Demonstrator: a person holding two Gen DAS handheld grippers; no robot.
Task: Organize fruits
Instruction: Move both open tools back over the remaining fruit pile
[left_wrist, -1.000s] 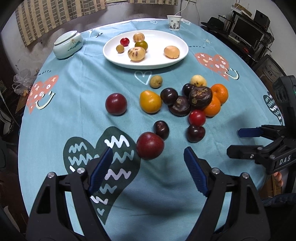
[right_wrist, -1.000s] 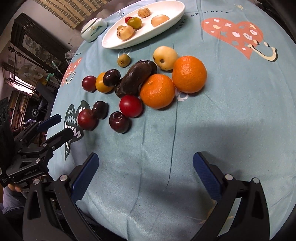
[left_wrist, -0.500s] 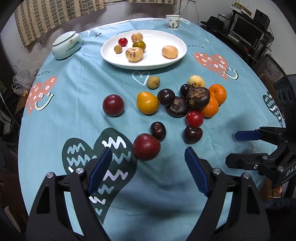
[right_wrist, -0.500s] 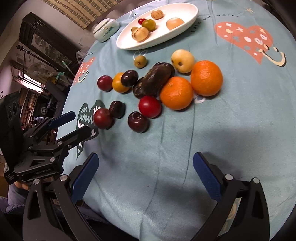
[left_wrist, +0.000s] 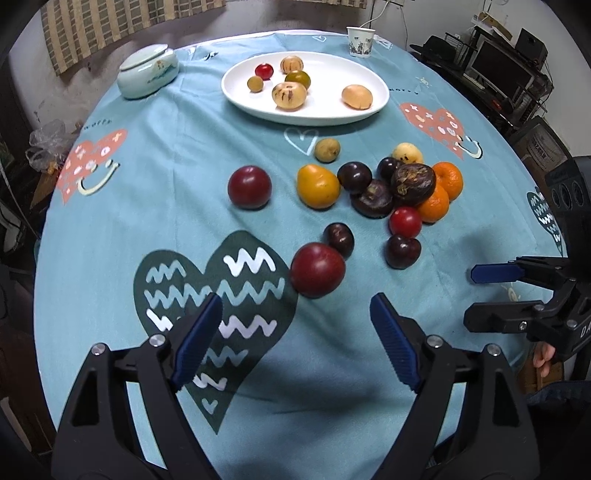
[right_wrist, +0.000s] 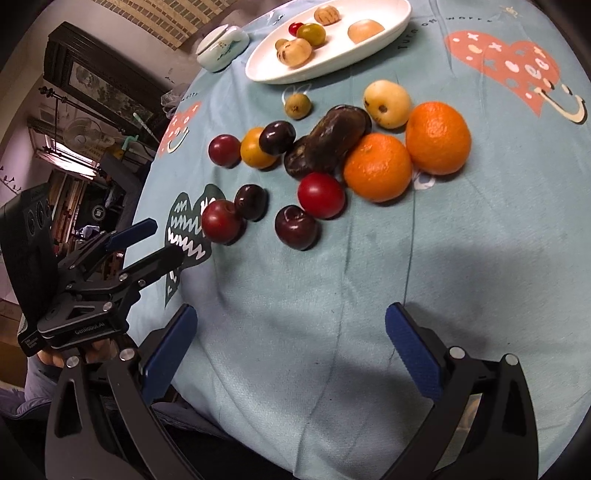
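Observation:
Loose fruit lies on a teal tablecloth: a red plum (left_wrist: 317, 269) nearest my left gripper (left_wrist: 295, 314), which stands open just short of it with nothing between its blue pads. Beyond lie a small dark plum (left_wrist: 339, 239), another red plum (left_wrist: 249, 186), a yellow fruit (left_wrist: 317, 185), dark passion fruits (left_wrist: 412, 183), two oranges (right_wrist: 437, 137) and a red tomato (right_wrist: 320, 195). A white oval plate (left_wrist: 369, 74) at the far side holds several small fruits. My right gripper (right_wrist: 288, 339) is open over bare cloth, well short of the oranges.
A pale lidded ceramic jar (left_wrist: 147, 72) stands far left of the plate and a paper cup (left_wrist: 360, 36) behind it. The round table's edge drops off close behind both grippers. Shelves and electronics crowd the room at the right.
The left view has crept slightly nearer the front red plum. The right view has swung so the oranges and plate sit more to the right and closer. Both grippers stay open.

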